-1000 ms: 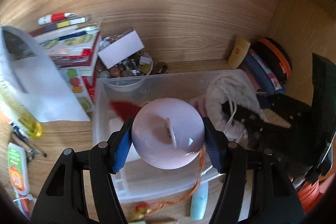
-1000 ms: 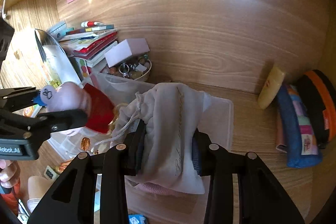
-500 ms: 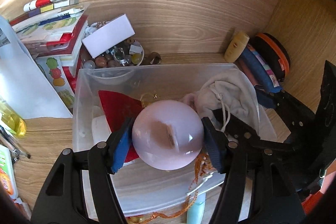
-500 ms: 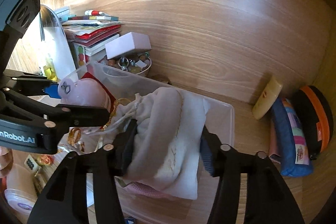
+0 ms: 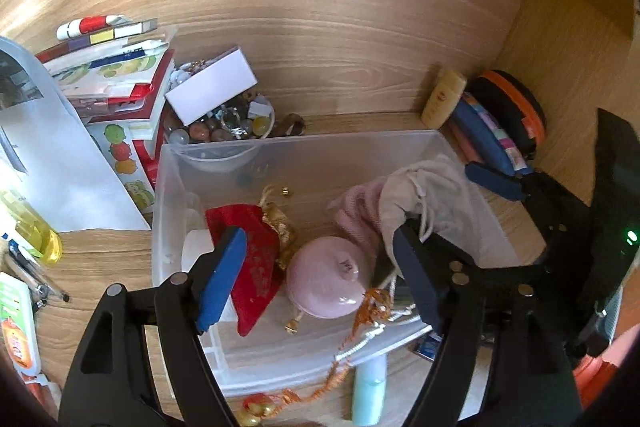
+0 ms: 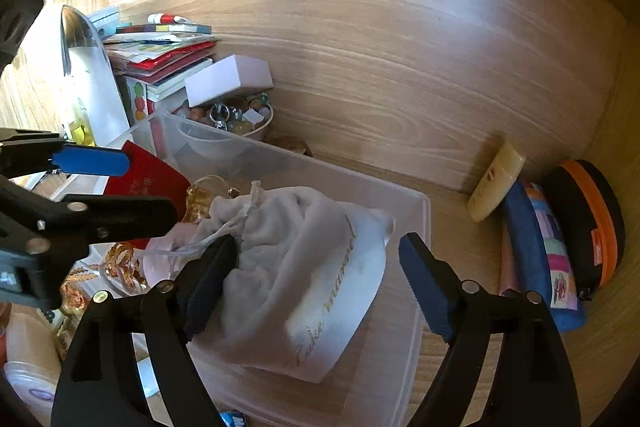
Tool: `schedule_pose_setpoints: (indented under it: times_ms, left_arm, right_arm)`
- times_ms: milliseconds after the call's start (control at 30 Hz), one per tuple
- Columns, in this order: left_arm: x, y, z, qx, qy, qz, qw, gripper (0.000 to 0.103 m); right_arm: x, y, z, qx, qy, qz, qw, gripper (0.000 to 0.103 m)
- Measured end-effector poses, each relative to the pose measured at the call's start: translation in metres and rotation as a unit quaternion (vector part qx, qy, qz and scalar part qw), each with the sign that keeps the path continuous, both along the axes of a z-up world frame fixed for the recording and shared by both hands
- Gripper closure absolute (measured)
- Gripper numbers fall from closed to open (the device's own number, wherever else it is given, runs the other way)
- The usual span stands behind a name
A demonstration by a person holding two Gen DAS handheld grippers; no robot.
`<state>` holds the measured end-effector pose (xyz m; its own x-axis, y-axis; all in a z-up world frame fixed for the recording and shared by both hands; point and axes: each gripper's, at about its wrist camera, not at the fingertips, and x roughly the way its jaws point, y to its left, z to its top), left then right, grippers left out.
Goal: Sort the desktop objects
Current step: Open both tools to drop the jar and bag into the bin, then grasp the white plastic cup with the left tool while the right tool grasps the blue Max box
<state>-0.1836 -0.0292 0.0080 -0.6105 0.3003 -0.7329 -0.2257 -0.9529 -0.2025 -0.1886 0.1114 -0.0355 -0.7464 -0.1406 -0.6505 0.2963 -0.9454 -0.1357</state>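
A clear plastic bin stands on the wooden desk. Inside it lie a pink round ball, a red pouch with gold tassels, a pink cloth and a grey drawstring bag. My left gripper is open above the bin, its jaws wide on either side of the ball, apart from it. In the right wrist view the grey bag rests in the bin. My right gripper is open around it; the left finger looks close to the bag.
Books, a white box and a bowl of beads stand at the back left. A yellow bottle, a blue pencil case and a black-orange case sit at the right. Small items lie by the front edge.
Both grippers have opened. The pink ball has dropped from the left gripper into the bin. The grey bag has been let go by the right gripper and rests in the bin.
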Motion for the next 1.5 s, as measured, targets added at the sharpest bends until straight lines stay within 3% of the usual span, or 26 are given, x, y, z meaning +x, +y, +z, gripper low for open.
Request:
schedule_pose_setpoints:
  times_ms: [233,500,833,1033,1267,1400,1500]
  left_arm:
    - [0.021,-0.001,0.021,-0.016,0.037,0.016,0.9991,0.012]
    - [0.049,-0.016,0.033,-0.017,0.059,0.052,0.9968,0.012]
    - [0.096,-0.023,0.021,-0.085,0.068,0.064,0.9920,0.012]
    - [0.131,-0.040,0.024,-0.054,0.090,0.061,0.9926,0.012]
    - [0.152,-0.051,0.008,-0.067,0.066,0.063,0.9936,0.008]
    - [0.164,-0.053,-0.010,-0.048,0.042,0.047,0.9968,0.008]
    - [0.177,-0.047,-0.021,-0.067,0.045,0.045,0.9957,0.008]
  right_arm:
    - [0.011,0.001,0.011,0.009,-0.006,-0.008,1.000,0.021]
    - [0.032,0.010,0.025,-0.005,-0.014,-0.023,1.000,0.021]
    - [0.077,0.015,0.028,0.006,0.011,-0.036,0.999,0.018]
    - [0.102,0.035,0.027,0.015,0.015,-0.053,0.998,0.018]
    - [0.120,0.049,0.011,0.007,-0.013,-0.045,0.999,0.018]
    - [0.130,0.043,-0.004,0.012,-0.027,-0.027,0.999,0.020]
    - [0.133,0.039,-0.014,0.007,-0.041,-0.013,0.999,0.020]
